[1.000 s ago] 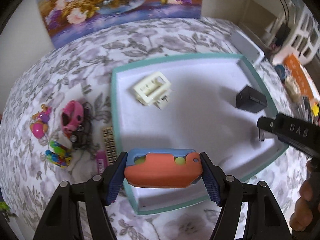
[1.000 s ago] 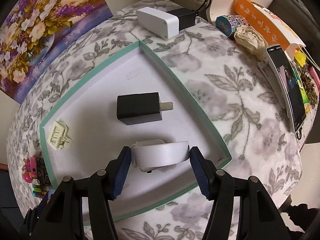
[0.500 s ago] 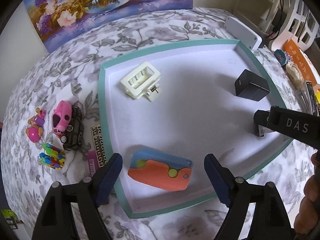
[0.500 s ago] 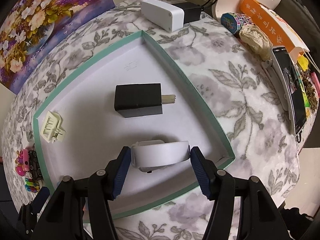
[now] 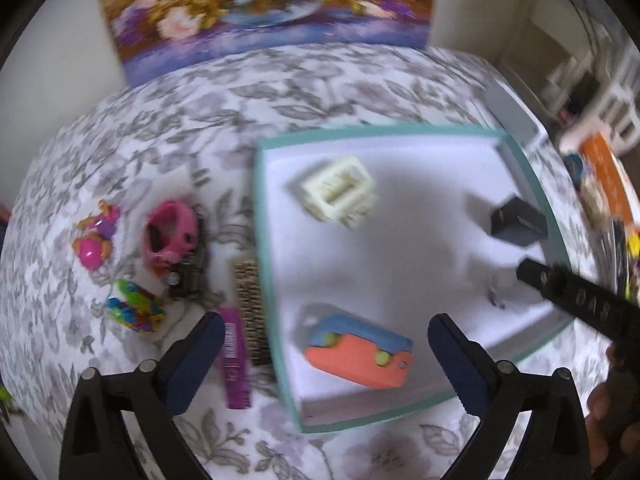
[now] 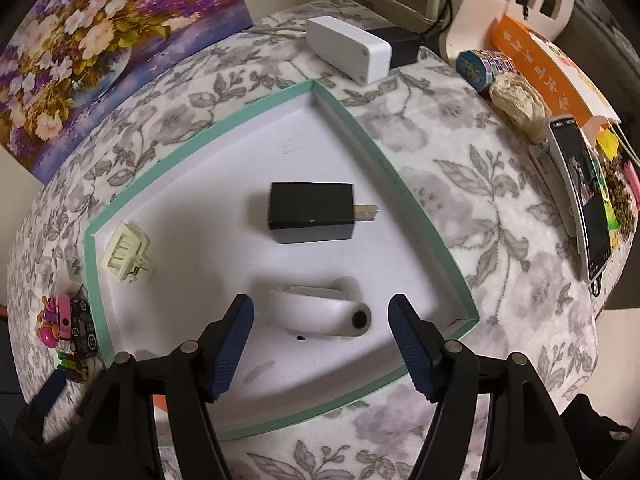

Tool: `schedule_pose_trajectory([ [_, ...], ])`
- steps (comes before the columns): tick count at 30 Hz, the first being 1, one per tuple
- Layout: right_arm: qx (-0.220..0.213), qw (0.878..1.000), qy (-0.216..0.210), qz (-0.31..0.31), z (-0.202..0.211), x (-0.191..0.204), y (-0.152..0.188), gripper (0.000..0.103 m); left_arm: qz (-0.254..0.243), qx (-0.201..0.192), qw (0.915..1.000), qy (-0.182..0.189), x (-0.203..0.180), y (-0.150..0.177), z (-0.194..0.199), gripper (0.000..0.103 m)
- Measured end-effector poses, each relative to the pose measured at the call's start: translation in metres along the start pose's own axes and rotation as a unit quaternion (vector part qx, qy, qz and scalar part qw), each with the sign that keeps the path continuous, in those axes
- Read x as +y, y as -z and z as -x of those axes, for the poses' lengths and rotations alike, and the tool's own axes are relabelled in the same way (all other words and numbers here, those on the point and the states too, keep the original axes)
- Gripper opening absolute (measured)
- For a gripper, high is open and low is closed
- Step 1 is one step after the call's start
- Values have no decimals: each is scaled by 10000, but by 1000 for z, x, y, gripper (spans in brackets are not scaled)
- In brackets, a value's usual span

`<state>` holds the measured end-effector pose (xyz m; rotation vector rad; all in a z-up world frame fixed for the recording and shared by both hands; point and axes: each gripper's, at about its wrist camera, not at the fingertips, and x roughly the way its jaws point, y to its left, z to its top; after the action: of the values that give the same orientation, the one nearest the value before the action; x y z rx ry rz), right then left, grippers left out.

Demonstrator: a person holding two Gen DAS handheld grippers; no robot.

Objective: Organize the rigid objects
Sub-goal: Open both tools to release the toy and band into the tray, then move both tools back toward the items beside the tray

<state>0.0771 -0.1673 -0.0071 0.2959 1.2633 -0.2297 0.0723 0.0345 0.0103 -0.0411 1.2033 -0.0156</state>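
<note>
Toys and small gadgets are what I am sorting into the teal-rimmed tray (image 6: 362, 118) on the floral tabletop (image 6: 460, 168). Nearest me, my right hand-held gripper (image 6: 320, 322) is spread wide, and the white cylindrical gadget (image 6: 320, 314) lies free on the tray floor between its pads, touching neither. It looks round, so I judge a careless pull-back could nudge it rolling toward the tray's near corner. My left hand-held gripper (image 5: 324, 344) is spread too, above the orange-and-blue toy (image 5: 360, 358) lying in the tray's near left corner; its left pad hangs over the purple strip (image 5: 236, 360) just outside the rim. That view is blurred, so reaching now for the pink toy car (image 5: 170, 234) or the colourful toy (image 5: 134, 310) risks a bad aim, or clipping the rim and shifting the tray. Farther in, the black charger (image 6: 312, 212) and cream plug adapter (image 6: 126, 252) sit well apart; dropping the next piece between them could knock either.
</note>
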Motion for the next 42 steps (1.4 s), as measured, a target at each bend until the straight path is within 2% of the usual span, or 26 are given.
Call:
schedule_pose_trajectory([
  [4,-120,9993,14,353,3,17,3,73,495,-91,9982,-318,36,-6,5,103],
  [6,-220,9987,72,456,4,24,5,77,738,-45,9964,-422,54,-7,3,103],
  [10,-366,9970,8,680,9,39,9,77,1231,43,9903,-640,91,-5,1,103],
  [16,-544,9920,-117,1135,14,67,17,80,1855,48,9801,-700,134,-1,5,103],
  [25,-693,9854,-338,1515,23,103,31,80,2198,-169,9726,-734,172,-1,24,103],
  [34,-631,9816,-464,1742,21,142,47,81,2673,-349,9600,-760,219,8,39,103],
  [35,-626,9808,-500,1779,21,148,49,82,2728,-372,9582,-779,224,10,39,103],
  [36,-616,9798,-528,1828,21,155,52,87,2767,-388,9568,-798,227,11,40,103],
  [42,-476,9734,-664,2139,15,190,68,88,2987,-433,9495,-864,252,18,41,103],
])
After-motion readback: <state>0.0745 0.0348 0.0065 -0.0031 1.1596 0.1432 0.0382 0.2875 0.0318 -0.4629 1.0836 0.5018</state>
